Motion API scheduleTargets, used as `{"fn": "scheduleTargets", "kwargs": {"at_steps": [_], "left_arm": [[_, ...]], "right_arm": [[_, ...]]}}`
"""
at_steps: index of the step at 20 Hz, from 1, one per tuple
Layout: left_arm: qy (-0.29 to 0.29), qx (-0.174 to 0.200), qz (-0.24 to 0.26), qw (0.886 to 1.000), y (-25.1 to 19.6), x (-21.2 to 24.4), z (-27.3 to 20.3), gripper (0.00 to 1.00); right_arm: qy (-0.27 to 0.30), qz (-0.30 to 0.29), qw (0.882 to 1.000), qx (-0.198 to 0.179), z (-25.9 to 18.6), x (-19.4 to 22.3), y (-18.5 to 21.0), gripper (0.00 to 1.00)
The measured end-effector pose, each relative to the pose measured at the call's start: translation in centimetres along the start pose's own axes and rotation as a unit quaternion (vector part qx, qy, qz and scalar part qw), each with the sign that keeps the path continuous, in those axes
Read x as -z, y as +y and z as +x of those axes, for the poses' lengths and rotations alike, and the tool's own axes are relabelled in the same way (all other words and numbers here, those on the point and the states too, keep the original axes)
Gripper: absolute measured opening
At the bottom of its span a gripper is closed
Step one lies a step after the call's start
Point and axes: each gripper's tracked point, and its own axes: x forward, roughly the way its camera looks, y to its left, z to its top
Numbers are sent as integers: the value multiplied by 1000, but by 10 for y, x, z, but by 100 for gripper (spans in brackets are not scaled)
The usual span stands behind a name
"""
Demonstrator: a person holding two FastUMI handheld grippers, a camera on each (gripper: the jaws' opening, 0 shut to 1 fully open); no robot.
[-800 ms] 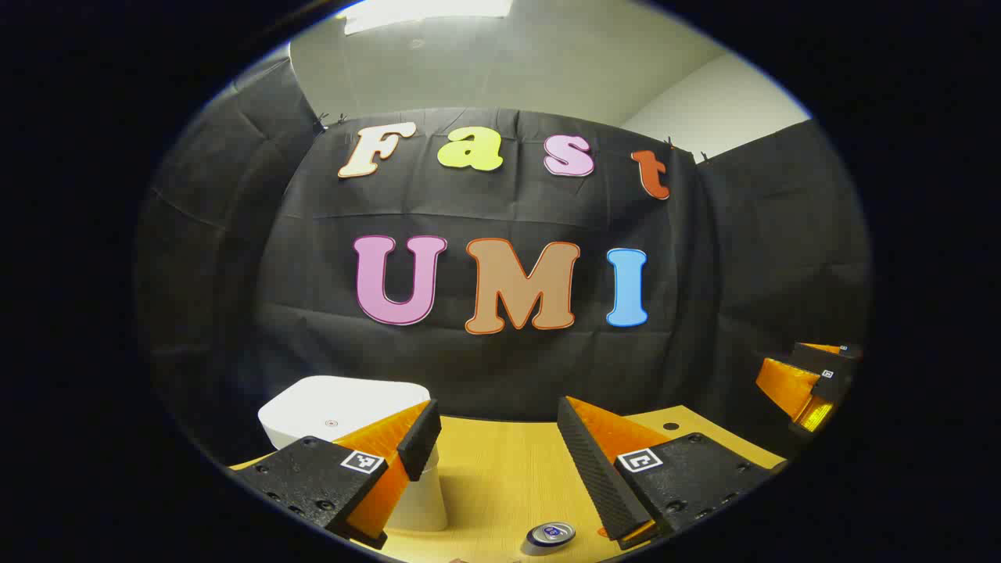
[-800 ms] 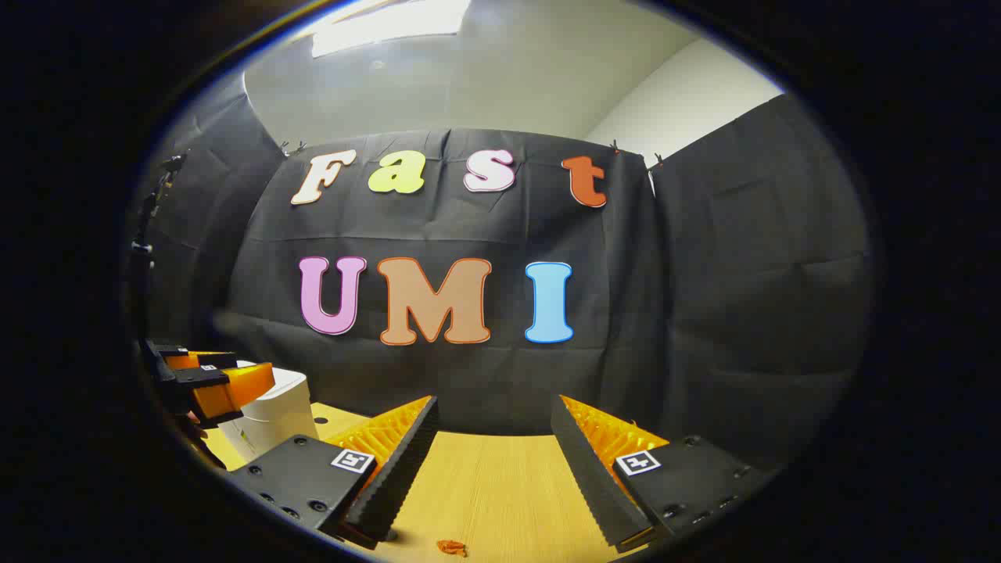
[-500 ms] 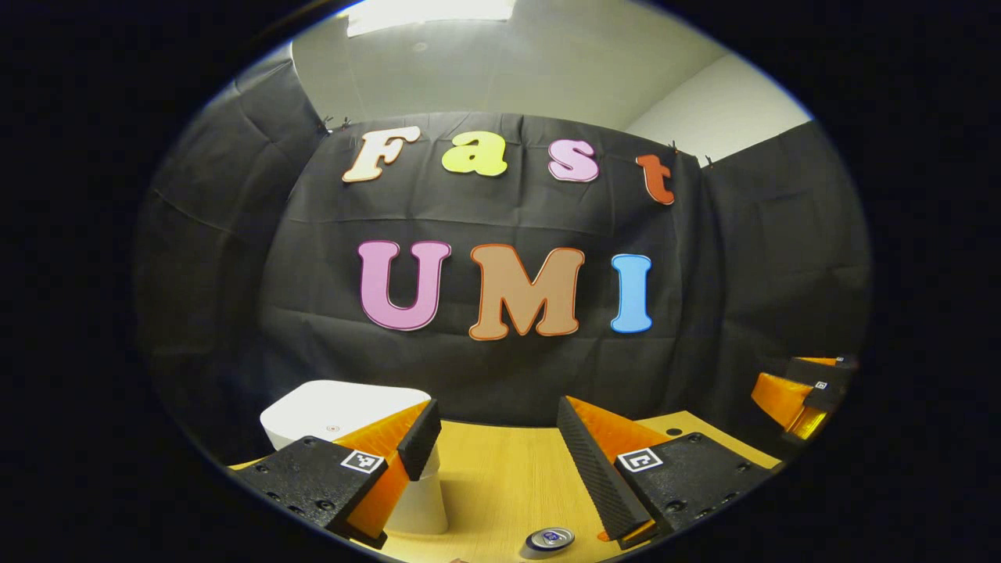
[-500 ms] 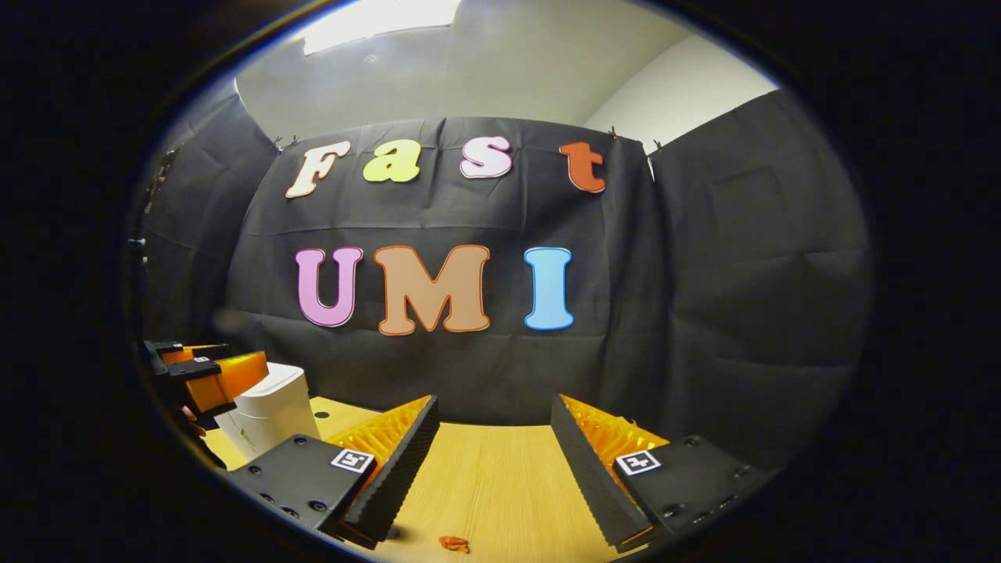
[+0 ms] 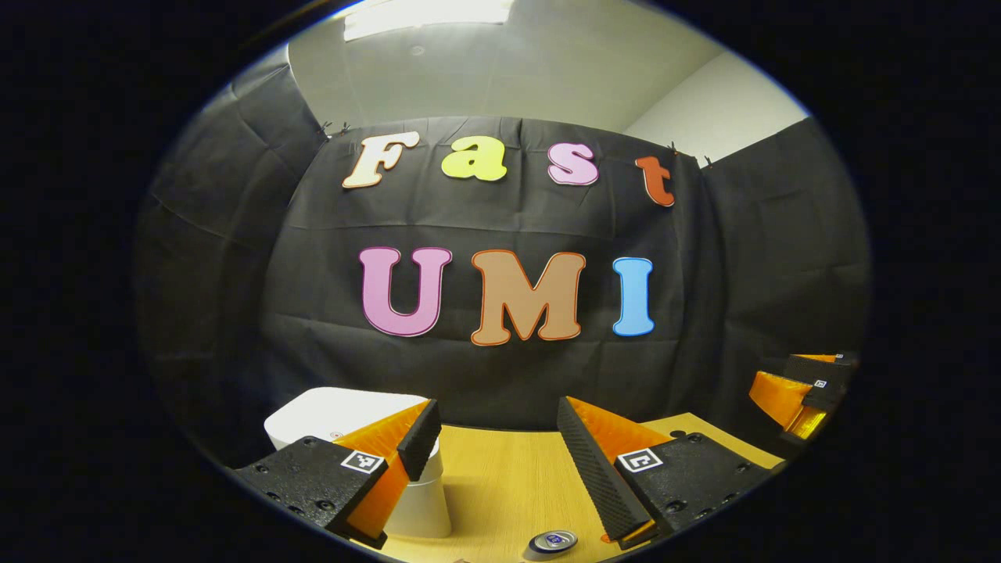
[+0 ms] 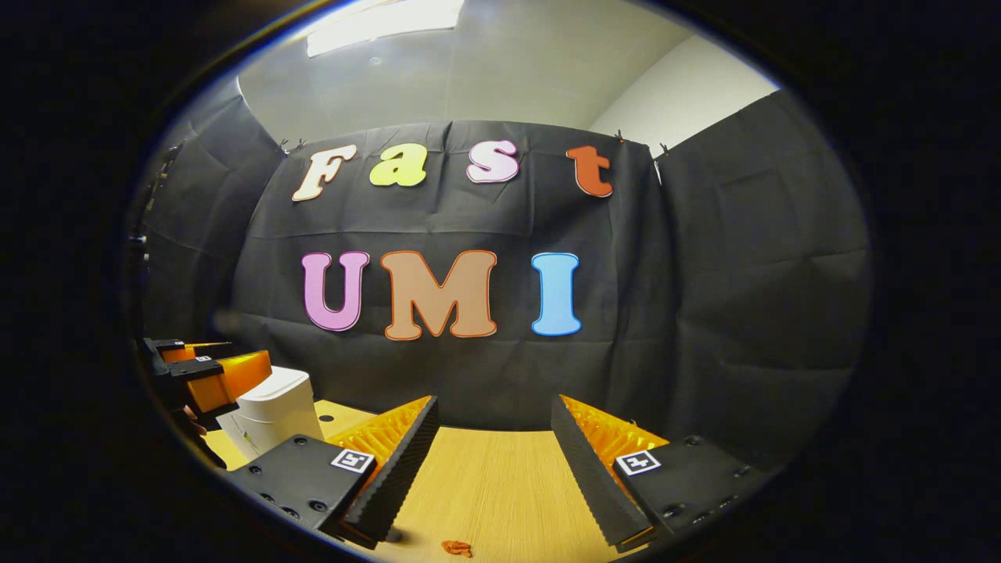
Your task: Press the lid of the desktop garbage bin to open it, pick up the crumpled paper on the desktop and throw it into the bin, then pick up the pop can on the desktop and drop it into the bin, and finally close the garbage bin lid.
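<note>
Garbage bin (image 5: 336, 410): white, standing upright with its long axis vertical near the tabletop's far left edge; the lid lies flat and closed on top. In the left gripper view it is partly hidden behind that gripper's left finger; in the right gripper view the bin (image 6: 278, 410) stands at the left.
Pop can (image 5: 551, 541): upright on the tabletop near its front edge, top end facing up, long axis vertical; only the top and rim are visible, just beside the inner edge of the left gripper's right finger.
Crumpled paper: cannot be told apart in either view.
Orange scrap (image 6: 456, 548): small piece lying flat on the tabletop near the front edge, between the right gripper's fingers.
Left gripper (image 5: 499, 453): fingers spread wide, nothing between them, above the tabletop; seen from the right gripper view, the left gripper (image 6: 207, 375) hangs just beside the bin's top.
Right gripper (image 6: 494, 450): fingers spread wide, holding nothing; in the left gripper view the right gripper (image 5: 798, 387) is at the far right, well apart from the bin.
Tabletop (image 6: 493, 493): pale wood grain, with a small dark hole (image 5: 677, 433) toward its far right.
Change from 0.8 s ago: the bin and the can sit slightly lower in the left gripper view; neither gripper's opening has altered.
</note>
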Motion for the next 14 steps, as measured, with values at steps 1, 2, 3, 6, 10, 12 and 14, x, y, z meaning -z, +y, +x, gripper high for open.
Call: {"fn": "scheduleTargets", "kwargs": {"at_steps": [1, 2, 3, 6, 10, 12, 14], "left_arm": [[1, 2, 1, 1000, -1, 0, -1, 92], [1, 3, 1, 1000, -2, 0, 0, 92], [1, 5, 1, 1000, -3, -1, 0, 92], [1, 9, 2, 1000, -6, 0, -1, 92], [0, 11, 4, 1000, -7, -1, -1, 92], [0, 12, 3, 1000, -7, -1, -2, 92], [0, 12, 2, 1000, -7, -1, -3, 92]], "right_arm": [[1, 1, 1000, 1, 0, 0, 0, 100], [1, 1, 1000, 1, 0, 0, -1, 100], [1, 1, 1000, 2, 0, 0, -2, 100], [-1, 0, 1000, 2, -1, 0, -1, 100], [-3, 0, 1000, 2, -2, -3, -1, 100], [-3, 0, 1000, 2, -3, -2, -1, 100], [-3, 1, 1000, -1, -4, -2, 0, 100]]}}
